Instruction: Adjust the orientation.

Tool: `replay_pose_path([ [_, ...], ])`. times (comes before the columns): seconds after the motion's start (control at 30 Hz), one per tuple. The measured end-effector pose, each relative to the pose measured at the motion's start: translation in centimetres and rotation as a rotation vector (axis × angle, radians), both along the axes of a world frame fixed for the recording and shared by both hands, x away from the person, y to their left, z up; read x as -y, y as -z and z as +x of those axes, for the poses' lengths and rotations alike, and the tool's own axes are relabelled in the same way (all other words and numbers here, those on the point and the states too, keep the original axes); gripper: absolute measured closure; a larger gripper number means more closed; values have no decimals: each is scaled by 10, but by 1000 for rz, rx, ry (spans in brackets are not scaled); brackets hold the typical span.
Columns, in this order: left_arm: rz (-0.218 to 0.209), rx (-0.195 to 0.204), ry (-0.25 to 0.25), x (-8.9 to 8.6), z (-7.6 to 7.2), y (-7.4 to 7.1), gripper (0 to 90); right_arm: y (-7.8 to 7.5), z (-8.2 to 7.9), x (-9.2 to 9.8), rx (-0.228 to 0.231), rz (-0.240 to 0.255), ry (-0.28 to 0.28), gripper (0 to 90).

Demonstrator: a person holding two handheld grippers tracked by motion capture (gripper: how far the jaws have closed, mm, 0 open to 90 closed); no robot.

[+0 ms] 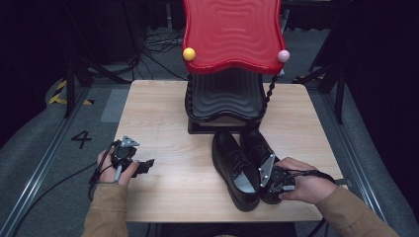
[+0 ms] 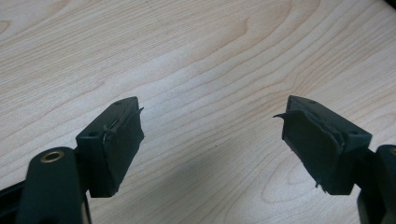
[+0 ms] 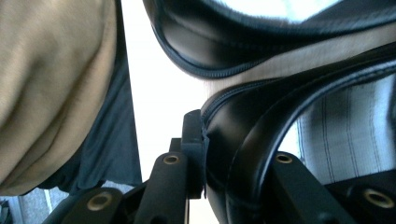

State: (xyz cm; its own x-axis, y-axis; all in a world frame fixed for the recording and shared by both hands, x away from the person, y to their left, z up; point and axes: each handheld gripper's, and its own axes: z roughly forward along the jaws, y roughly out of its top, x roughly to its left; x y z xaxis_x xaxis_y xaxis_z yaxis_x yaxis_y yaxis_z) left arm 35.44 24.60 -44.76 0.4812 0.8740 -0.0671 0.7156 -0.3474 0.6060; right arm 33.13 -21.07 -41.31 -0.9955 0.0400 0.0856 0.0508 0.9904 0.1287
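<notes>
High view: right gripper point(image 1: 273, 183) clamps the right shoe's point(image 1: 257, 148) heel; rack point(image 1: 225, 98) at twelve o'clock awaits; left gripper point(image 1: 141, 167) idles open, empty

In the high view, the right hand-held gripper point(image 1: 273, 178) at the lower right covered the heel of the right shoe point(image 1: 257, 148), and its jaw tips were hidden between hand and leather. The red rack point(image 1: 232, 34) was cut off by the top edge of the frame, and its lower black shelf point(image 1: 225, 96) lay in deep shadow. In the right gripper view, the shoe's heel collar point(image 3: 243, 121) hid one jaw's pad at the lower right, so the contact there could not be told. A tan sleeve point(image 3: 51, 84) at the upper left was blurred and cut by the frame's edge.
</notes>
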Motion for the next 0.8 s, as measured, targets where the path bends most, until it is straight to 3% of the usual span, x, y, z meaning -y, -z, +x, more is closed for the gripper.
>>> replay_pose_path([
  [0.17,6,9,-4,-1,1,-1,208,-1,-1,1,-5,8,16,765],
  [0.23,2,12,-1,-1,1,0,208,-2,-1,1,-10,13,36,724],
  [0.37,-6,13,-6,0,2,0,208,-5,0,5,-36,63,111,659],
  [0.8,-9,24,-1,2,4,-2,210,-32,-5,14,22,136,181,551],
])
